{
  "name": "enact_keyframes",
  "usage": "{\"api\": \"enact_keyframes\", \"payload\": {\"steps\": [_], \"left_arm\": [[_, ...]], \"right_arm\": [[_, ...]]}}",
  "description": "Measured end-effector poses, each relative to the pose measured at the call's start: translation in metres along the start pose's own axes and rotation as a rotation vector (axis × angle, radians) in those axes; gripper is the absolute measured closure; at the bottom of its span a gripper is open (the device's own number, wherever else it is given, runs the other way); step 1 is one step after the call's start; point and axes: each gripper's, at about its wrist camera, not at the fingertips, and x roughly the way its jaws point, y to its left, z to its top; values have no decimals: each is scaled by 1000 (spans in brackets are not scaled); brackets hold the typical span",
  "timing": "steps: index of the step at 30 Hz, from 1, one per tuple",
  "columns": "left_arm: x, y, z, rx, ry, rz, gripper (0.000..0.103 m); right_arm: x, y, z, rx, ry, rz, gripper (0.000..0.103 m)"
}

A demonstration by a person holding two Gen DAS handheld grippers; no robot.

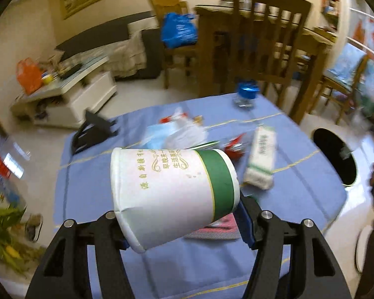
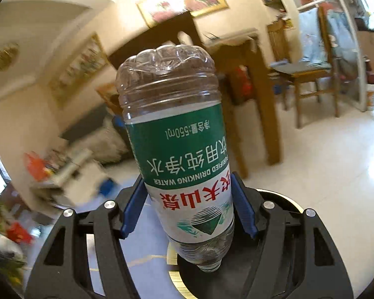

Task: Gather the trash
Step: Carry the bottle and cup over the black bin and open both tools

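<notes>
Trash we judge light and crushable: left hand-held gripper (image 1: 184, 226) clamps a paper cup (image 1: 172, 196), right hand-held gripper (image 2: 188, 211) a plastic water bottle (image 2: 177, 149) mid-label.

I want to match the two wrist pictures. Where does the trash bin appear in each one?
Left wrist: the trash bin is at the right edge, its dark round opening facing up.
Right wrist: the trash bin is at bottom centre, under the neck of the inverted water bottle.
Shared landmark: the orange bag, at the left in both.

Home living-dining room: sofa (image 1: 107, 42), wooden dining chairs (image 1: 266, 42), framed paintings (image 2: 182, 0)
</notes>
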Motion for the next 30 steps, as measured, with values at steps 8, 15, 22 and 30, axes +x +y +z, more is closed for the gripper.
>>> {"api": "enact_keyframes", "payload": {"steps": [8,15,22,30], "left_arm": [[16,-82,27,164,-7,-151,41],[46,-167,47,282,40,-282,41],[76,-285,73,423,46,-432,35],[102,-312,77,460,69,-424,7]], "right_arm": [[27,-26,-74,33,164,-111,8],[-38,-64,-87,153,76,-118,6],[-68,-115,-81,246,58,-127,6],[-71,-135,-90,280,67,-148,6]]}}
